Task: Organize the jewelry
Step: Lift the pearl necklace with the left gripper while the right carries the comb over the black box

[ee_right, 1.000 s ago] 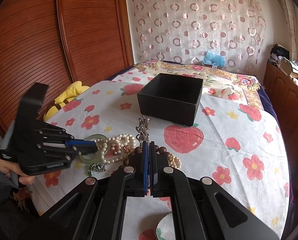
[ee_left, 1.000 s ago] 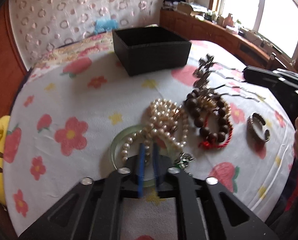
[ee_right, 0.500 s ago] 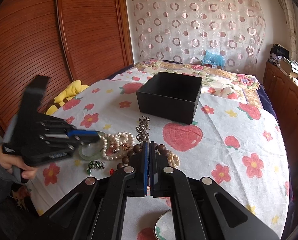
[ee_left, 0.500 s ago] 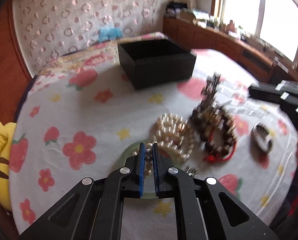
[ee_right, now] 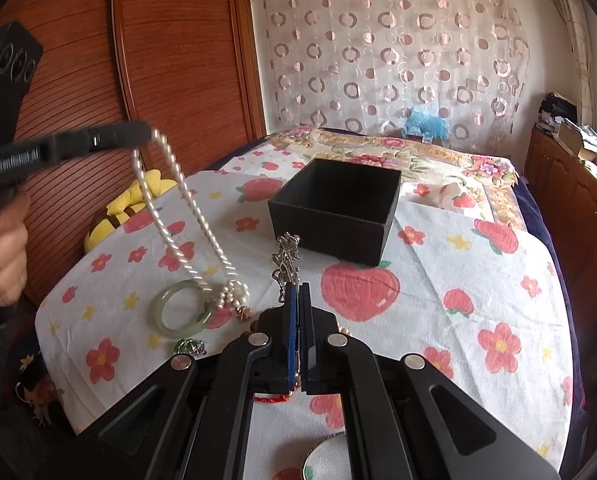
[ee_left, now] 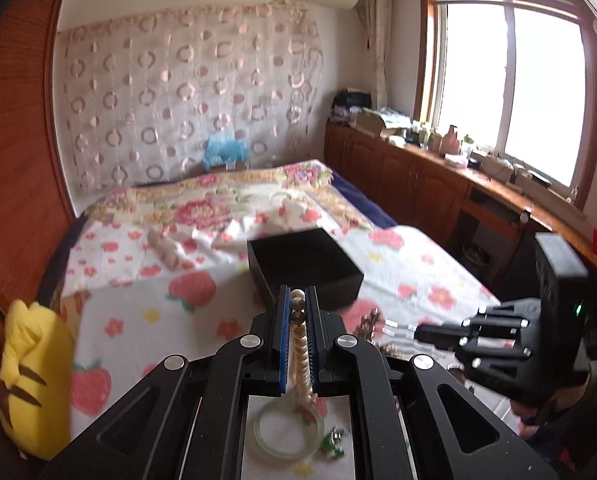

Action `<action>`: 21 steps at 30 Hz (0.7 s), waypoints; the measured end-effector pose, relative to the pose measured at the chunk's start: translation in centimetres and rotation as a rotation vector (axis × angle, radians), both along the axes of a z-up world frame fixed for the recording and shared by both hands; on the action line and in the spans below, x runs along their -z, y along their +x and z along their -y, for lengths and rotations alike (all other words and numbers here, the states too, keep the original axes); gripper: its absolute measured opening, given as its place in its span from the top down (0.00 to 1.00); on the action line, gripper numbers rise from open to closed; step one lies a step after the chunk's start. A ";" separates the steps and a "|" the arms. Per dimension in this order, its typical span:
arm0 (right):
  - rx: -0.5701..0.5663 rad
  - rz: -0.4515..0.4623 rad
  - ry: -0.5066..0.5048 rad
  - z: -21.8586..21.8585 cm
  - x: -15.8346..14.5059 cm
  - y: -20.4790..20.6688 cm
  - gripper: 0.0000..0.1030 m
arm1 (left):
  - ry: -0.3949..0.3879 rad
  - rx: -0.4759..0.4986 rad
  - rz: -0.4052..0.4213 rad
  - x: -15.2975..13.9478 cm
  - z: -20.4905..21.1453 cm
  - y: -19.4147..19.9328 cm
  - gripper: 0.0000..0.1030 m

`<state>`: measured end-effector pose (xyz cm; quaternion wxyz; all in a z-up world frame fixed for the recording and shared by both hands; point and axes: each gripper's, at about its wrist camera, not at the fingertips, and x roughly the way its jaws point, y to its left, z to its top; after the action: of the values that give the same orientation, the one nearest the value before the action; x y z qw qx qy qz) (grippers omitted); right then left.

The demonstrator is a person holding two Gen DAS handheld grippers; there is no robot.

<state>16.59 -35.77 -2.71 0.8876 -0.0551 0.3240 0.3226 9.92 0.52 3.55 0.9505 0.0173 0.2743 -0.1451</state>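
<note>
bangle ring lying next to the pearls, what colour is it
Pale translucent green bangle, clearest in the right wrist view.

Left wrist view: taken from behind the left gripper [ee_left: 297,300], raised well above the flowered cloth [ee_left: 138,320], facing along the bed toward the curtained wall, window at right. The cloth is seen only low in the frame.

Right wrist view: taken low and close over the cloth, from behind the right gripper [ee_right: 298,292], facing the same curtain, wooden doors at left.

Shared by both: the black box [ee_left: 304,264], the green bangle [ee_right: 180,308], the yellow plush toy [ee_left: 34,376]. Each gripper is caught in the other's view.
</note>
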 end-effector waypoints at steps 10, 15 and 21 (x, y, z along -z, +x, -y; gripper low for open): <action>0.002 0.012 0.011 0.1 -1.1 3.0 0.98 | -0.003 -0.001 0.074 -4.5 0.2 2.9 0.94; 0.011 0.022 0.025 -0.1 -2.3 5.8 0.98 | 0.002 0.002 0.107 -6.6 0.5 4.7 0.94; 0.004 0.021 0.039 -0.9 -3.3 9.5 0.98 | 0.011 0.009 0.141 -8.9 1.0 7.3 0.94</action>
<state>26.11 -34.89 0.55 0.8926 -0.0405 0.3082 0.3265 17.22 -0.53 12.48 0.9666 0.0338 0.2076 -0.1465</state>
